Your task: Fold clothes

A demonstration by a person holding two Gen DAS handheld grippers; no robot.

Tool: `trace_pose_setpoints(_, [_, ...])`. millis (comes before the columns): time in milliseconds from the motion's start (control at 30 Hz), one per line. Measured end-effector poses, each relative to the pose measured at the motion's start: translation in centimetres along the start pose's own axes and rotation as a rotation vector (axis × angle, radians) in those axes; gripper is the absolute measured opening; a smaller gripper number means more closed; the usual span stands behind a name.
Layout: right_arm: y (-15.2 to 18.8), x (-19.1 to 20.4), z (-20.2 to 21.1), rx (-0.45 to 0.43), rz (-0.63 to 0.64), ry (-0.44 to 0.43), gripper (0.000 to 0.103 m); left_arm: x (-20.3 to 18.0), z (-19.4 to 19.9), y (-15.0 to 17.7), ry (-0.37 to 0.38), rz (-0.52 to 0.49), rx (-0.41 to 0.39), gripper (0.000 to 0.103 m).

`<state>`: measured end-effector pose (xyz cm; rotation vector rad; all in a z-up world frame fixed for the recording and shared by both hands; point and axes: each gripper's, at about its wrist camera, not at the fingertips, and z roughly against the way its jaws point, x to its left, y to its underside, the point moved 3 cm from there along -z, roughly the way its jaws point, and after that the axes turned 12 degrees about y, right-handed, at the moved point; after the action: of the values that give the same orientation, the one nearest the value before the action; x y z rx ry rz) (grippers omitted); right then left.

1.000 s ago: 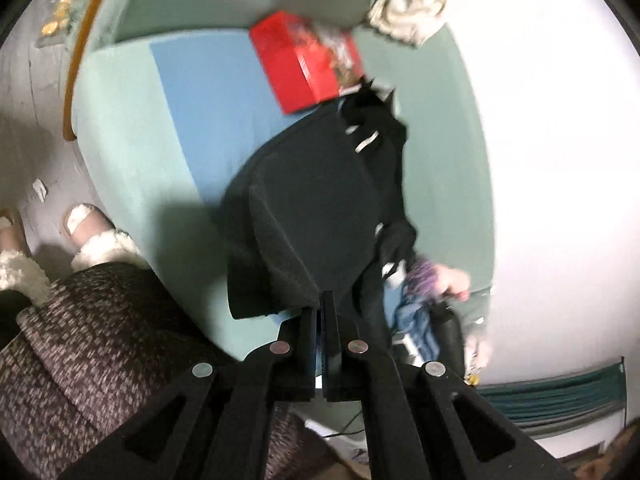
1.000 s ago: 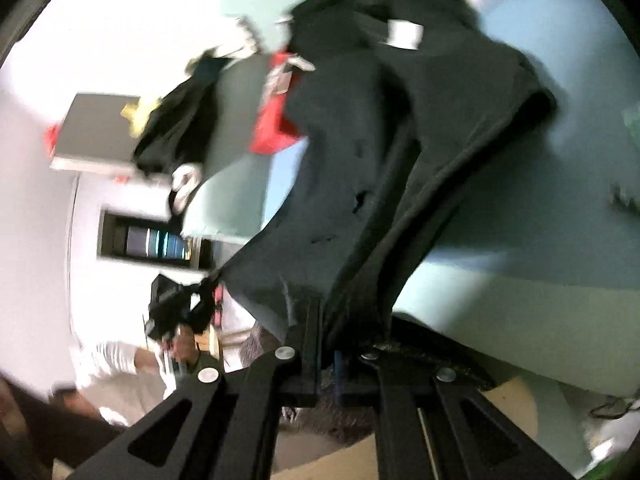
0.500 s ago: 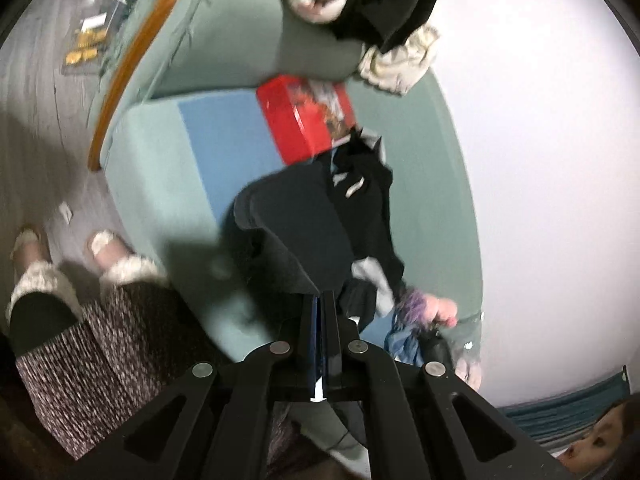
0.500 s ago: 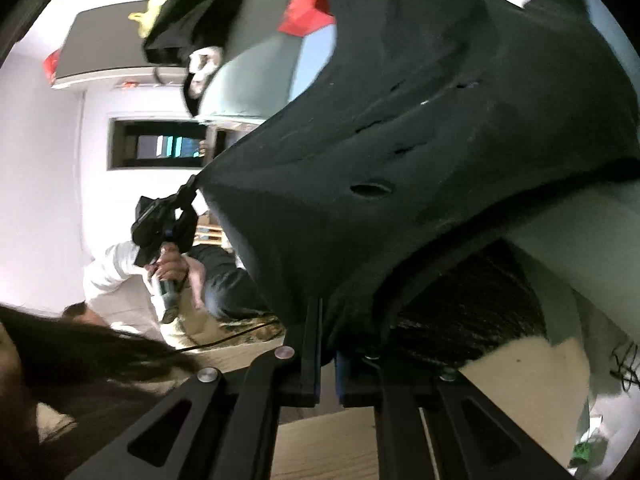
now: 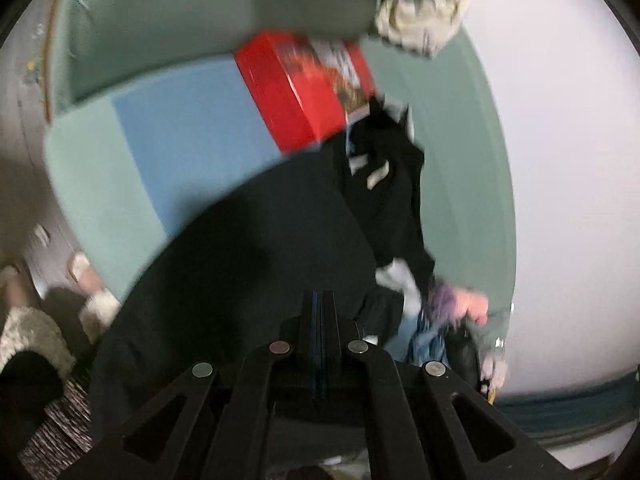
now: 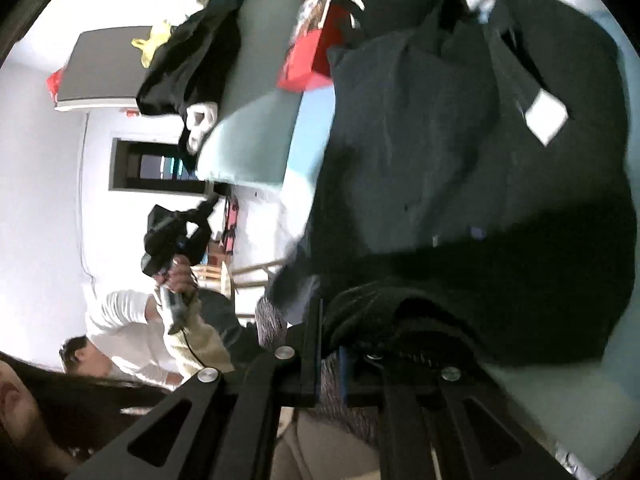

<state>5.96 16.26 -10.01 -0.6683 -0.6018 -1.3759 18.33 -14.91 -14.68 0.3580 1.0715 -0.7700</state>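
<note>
A black garment [image 5: 260, 260] lies spread over the teal sofa seat [image 5: 92, 168] and fills the near part of both views [image 6: 440, 160], with its white label [image 6: 546, 116] facing up. My left gripper [image 5: 320, 296] is shut low over it, with black cloth bunched on both sides of the tips. The right wrist view shows this gripper [image 6: 212, 200] at the left in a hand, where no cloth reaches it visibly. My right gripper [image 6: 328, 320] has a bunched edge of the garment at its tips and over its right finger. A narrow slit shows between its pads lower down.
A red box [image 5: 296, 92] stands on the blue seat cover [image 5: 192, 128] just beyond the garment. Other dark clothes [image 5: 396, 208] and jeans [image 5: 428, 340] lie to the right. Cream fleece [image 5: 424, 20] hangs on the backrest. Slippered feet [image 5: 96, 308] stand in front of the sofa, and another person [image 6: 120, 312] is nearby.
The garment, earlier stretched taut between both grippers, has come down slack onto the seat. My left gripper moved in closer over the sofa. A thin slit has appeared between the right pads.
</note>
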Motion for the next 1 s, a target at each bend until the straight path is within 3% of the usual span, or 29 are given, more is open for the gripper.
trace_pose_setpoints(67, [-0.7,0.5,-0.2,0.011,0.014,0.002,0.009,0.6,-1.1,0.8,-0.036,0.032,0.069,0.004])
trace_pose_setpoints(133, [-1.0,0.3,-0.5,0.027,0.013,-0.002,0.009,1.5,-1.2,1.8,-0.103,0.074,0.093,0.021])
trace_pose_setpoints(200, [-1.3,-0.2,-0.6,0.040,0.001,-0.010,0.009,2.0,-0.9,3.0,-0.132,0.109,0.095,0.072])
trace_pose_setpoints(333, [-1.9,-0.6,-1.1,0.032,-0.037,-0.025,0.009,1.9,-0.3,5.4,-0.124,0.094,0.085,0.073])
trace_pose_setpoints(467, [-2.1,-1.6,-1.0,0.010,-0.071,-0.040,0.010,1.3,0.5,6.9,-0.128,0.067,0.027,0.073])
trace_pose_setpoints(600, [-1.9,-2.9,-0.7,-0.024,-0.111,-0.044,0.010,1.8,2.7,9.1,-0.213,0.065,-0.096,0.073])
trace_pose_setpoints(700, [-1.8,-3.5,-0.6,-0.060,-0.107,-0.022,0.010,2.9,4.7,11.0,-0.275,0.103,-0.217,0.068])
trace_pose_setpoints(800, [-1.5,-3.6,-0.9,-0.053,-0.115,-0.041,0.011,4.1,6.0,12.8,-0.251,0.168,-0.288,0.058])
trace_pose_setpoints(1000, [-1.2,-3.2,-1.2,-0.036,-0.100,-0.067,0.012,6.4,5.8,13.3,-0.267,0.237,-0.312,0.056])
